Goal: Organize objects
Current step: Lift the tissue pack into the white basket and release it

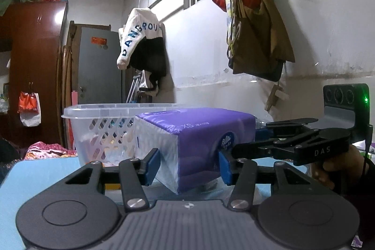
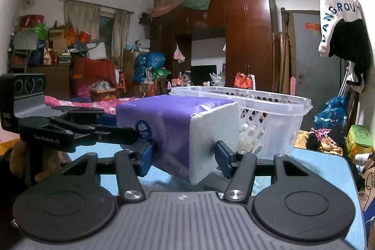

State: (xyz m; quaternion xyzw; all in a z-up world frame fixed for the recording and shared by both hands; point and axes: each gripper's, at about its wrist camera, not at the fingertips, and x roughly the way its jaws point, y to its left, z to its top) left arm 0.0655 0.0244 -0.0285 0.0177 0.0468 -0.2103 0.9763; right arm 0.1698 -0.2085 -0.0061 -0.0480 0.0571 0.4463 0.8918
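both grippers clamped on one purple tissue pack [image 1: 194, 147]: left gripper [image 1: 189, 165] and right gripper [image 2: 184, 159] each pinching a near corner, pack seemingly lifted just off the blue table [image 2: 323, 163]. next: carry up over the clear basket [image 2: 269, 118] rim just behind; open room above.

Tissue pack held at two corners

The left gripper [image 1: 189, 164] and right gripper [image 1: 236, 151] both clamp the purple tissue pack [image 1: 199, 139], basket [image 1: 103, 130] just behind.
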